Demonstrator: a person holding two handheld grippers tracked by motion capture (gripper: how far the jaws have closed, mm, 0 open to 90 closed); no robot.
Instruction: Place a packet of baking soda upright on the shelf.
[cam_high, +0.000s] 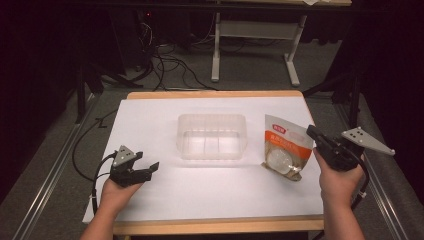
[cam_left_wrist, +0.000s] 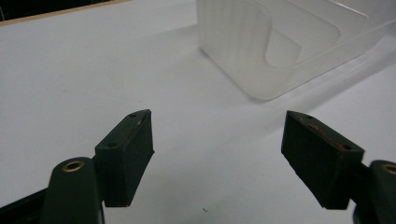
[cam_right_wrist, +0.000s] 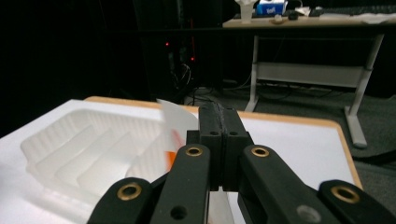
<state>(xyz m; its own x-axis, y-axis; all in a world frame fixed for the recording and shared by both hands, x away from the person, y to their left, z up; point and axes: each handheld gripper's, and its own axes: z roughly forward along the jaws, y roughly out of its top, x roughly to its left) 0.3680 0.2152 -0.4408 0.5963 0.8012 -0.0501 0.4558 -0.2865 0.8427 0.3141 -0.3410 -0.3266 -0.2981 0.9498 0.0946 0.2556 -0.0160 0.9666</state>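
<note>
Both hands sit low: left tool (cam_high: 145, 169) at 7 o'clock is spread wide; right tool (cam_high: 314, 134) at 3 o'clock pinches the snack bag (cam_high: 282, 148). Clear tub (cam_high: 212, 136) stands between, on the white surface (cam_high: 210, 192).

Ahead of the left claw (cam_left_wrist: 217, 158), with its matt black pads, stands a translucent, ribbed plastic tray (cam_high: 212, 136). The glossy printed pouch (cam_high: 285, 147) sits at the right claw (cam_high: 314, 135). The bench (cam_high: 150, 115) looks smooth, matt white, wood-edged.
</note>
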